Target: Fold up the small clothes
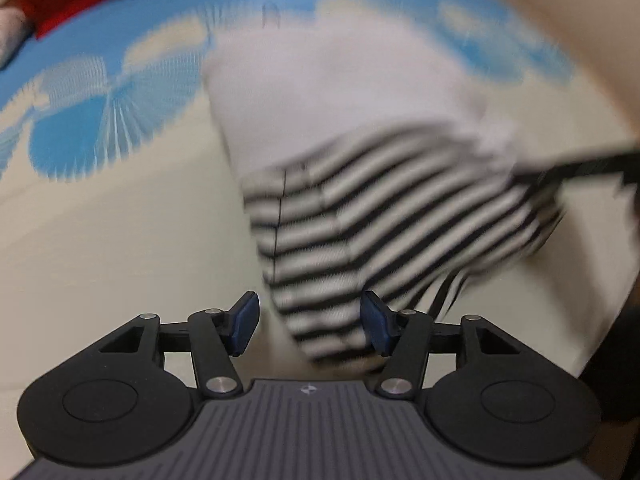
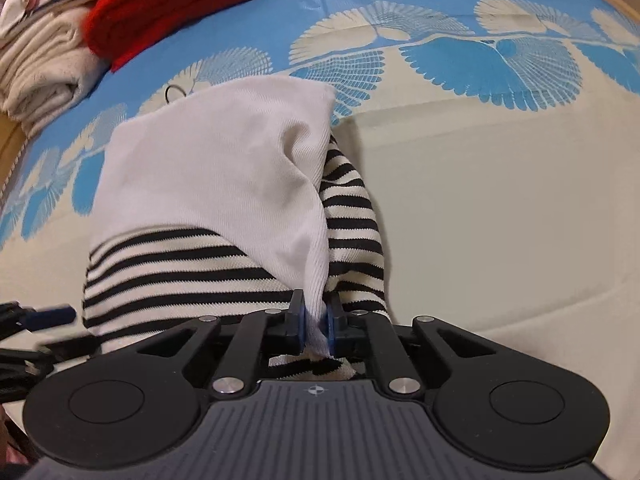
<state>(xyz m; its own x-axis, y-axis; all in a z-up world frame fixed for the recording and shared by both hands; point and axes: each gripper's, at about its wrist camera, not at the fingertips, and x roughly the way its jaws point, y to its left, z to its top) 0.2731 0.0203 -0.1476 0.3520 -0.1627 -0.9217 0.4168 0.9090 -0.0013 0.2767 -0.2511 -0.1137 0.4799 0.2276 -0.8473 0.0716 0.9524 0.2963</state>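
Small garment [image 2: 208, 184], white top w/ striped hem, lies mid bedsheet [image 2: 500, 200]. Right claw [image 2: 315, 320] is pinched shut on its white edge. Left claw [image 1: 310, 326] is open, empty, over the striped corner at 6 o'clock. Soft, light, limp knit: you grip hems/corners.

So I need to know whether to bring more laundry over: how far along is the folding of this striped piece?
Done: a red garment and cream pieces sit piled at the bed's far corner. In hand: the right gripper is shut on the white fabric of the striped garment, while the left gripper is open over its striped end. Left: it is still bunched, not a flat fold.
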